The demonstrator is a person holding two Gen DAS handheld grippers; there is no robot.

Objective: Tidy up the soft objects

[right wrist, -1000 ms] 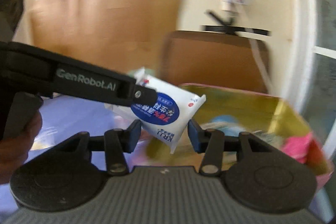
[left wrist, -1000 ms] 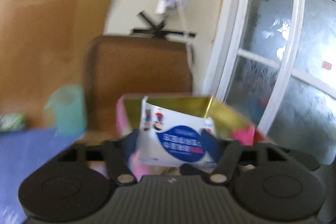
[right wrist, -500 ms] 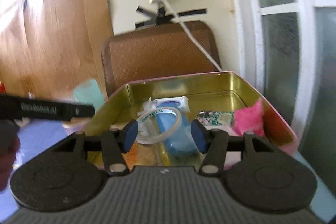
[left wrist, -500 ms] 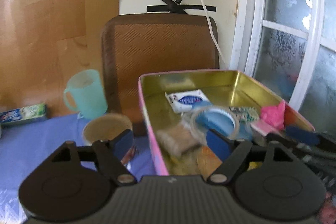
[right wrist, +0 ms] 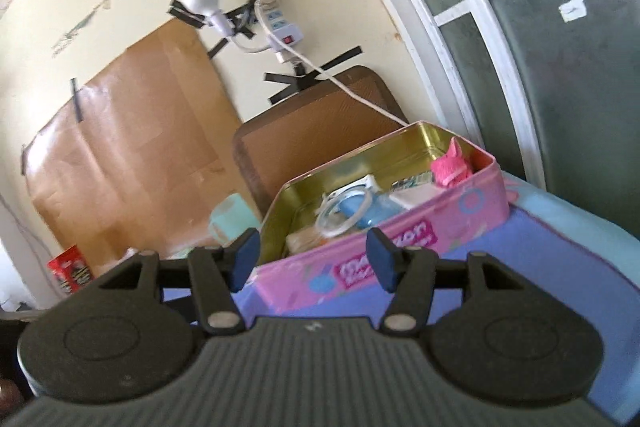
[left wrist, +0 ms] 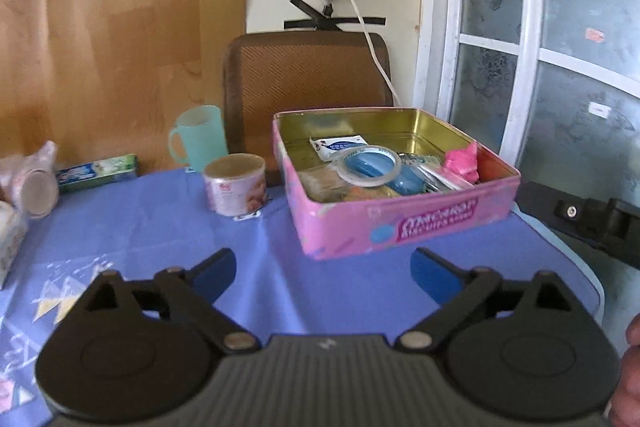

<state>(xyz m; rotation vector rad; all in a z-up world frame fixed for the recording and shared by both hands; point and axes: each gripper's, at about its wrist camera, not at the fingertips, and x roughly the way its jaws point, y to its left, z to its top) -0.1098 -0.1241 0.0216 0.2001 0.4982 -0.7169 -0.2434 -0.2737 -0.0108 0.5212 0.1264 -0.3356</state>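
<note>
A pink tin box [left wrist: 404, 223] [right wrist: 360, 269] with a gold inside stands on the blue tablecloth [left wrist: 180, 227]. In it lie a white tissue pack [left wrist: 338, 146], a clear tape roll [left wrist: 370, 165] [right wrist: 340, 213], a blue item [left wrist: 404, 181] and a pink soft piece [left wrist: 462, 161] [right wrist: 450, 167]. My left gripper [left wrist: 322, 273] hangs over the cloth in front of the tin, its jaws opening wide with nothing between them. My right gripper [right wrist: 312, 259] sits tilted before the tin's front wall, jaws opening and empty. Part of the right gripper [left wrist: 584, 223] shows at the right edge of the left wrist view.
A small round tin can [left wrist: 235, 183], a teal cup [left wrist: 200, 139] [right wrist: 228, 219], a toothpaste box [left wrist: 98, 169] and a toppled bottle [left wrist: 38, 175] stand on the cloth's left. A brown chair back [left wrist: 304, 75] is behind the table. A window [left wrist: 560, 27] fills the right.
Both grippers held the white tissue pack over the tin a second ago. The pack now lies inside the tin, and both grippers have pulled back from it with wider jaws.
</note>
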